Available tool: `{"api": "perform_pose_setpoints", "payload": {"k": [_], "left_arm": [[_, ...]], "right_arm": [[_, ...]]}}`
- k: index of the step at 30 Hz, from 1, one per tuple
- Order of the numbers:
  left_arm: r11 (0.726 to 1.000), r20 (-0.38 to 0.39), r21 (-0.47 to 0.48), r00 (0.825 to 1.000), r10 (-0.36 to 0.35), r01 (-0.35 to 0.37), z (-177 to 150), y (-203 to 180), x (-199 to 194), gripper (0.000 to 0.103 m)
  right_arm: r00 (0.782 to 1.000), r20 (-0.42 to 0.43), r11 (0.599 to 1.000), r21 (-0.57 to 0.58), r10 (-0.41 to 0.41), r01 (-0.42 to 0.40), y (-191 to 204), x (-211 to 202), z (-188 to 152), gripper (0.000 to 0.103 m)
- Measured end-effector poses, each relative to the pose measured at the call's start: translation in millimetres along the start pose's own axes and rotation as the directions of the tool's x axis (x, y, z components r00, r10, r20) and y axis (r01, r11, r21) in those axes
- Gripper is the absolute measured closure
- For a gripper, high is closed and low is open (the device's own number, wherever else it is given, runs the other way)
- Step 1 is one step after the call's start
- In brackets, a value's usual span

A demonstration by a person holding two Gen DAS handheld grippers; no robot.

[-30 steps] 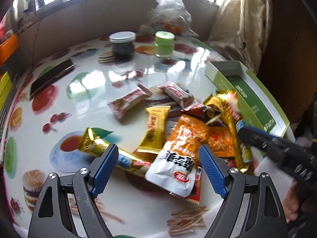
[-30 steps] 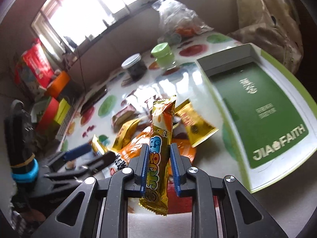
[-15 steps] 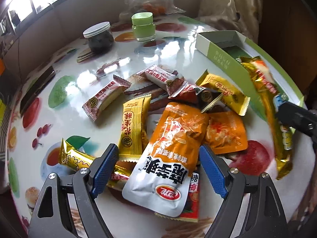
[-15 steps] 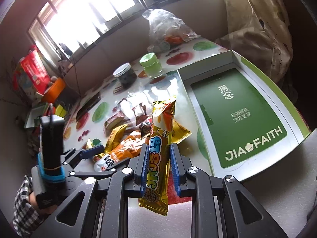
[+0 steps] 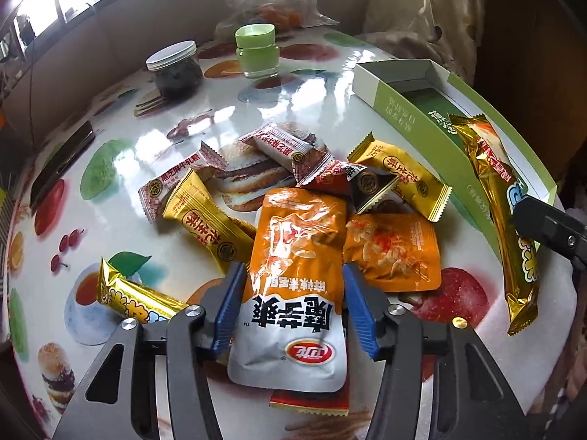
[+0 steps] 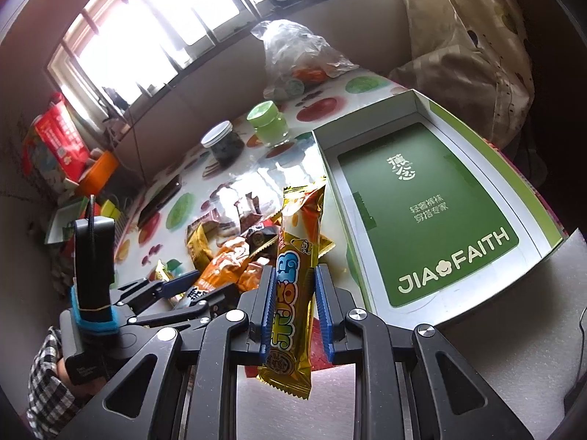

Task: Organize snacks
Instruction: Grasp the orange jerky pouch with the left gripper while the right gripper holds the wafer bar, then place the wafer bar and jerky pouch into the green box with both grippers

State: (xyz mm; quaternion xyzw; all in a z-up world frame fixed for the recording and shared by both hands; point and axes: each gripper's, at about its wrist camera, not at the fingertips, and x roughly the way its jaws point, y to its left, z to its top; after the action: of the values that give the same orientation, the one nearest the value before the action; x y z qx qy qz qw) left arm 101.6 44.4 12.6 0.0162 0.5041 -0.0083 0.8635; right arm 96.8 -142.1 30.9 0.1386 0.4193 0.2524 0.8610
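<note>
From the left wrist we look down, close over the snack pile (image 5: 293, 198), toward the window. From the right wrist we look from higher and further back, the same way. Both views share the pile, the green box (image 6: 433, 220) and two jars.

left gripper (image 5: 291, 308) fingers narrowed around orange-white pouch (image 5: 293, 286), right gripper (image 6: 293, 311) fingers loosened off gold bar (image 6: 293, 293)

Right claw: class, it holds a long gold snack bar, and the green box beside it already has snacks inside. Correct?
Not quite. The right claw does hold the gold bar, but the right wrist view shows the green box holding no snacks yet.
</note>
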Motion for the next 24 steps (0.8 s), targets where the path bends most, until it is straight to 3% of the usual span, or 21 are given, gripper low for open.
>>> {"api": "perform_pose_setpoints", "payload": {"k": [14,24], "left_arm": [[0.999,0.06,-0.046,0.998,0.005,-0.002,6.5,-0.3,-24.9,0.051],[0.995,0.121,-0.053,0.99,-0.074,0.081,27.1,-23.9,-46.3,0.051]], "right_arm": [[0.999,0.031,1.0,0.006,-0.012,0.012,-10.1,-11.8,6.8,0.083],[0.996,0.067,0.999,0.01,-0.051,0.05,-27.1,-27.7,25.9,0.083]]}}
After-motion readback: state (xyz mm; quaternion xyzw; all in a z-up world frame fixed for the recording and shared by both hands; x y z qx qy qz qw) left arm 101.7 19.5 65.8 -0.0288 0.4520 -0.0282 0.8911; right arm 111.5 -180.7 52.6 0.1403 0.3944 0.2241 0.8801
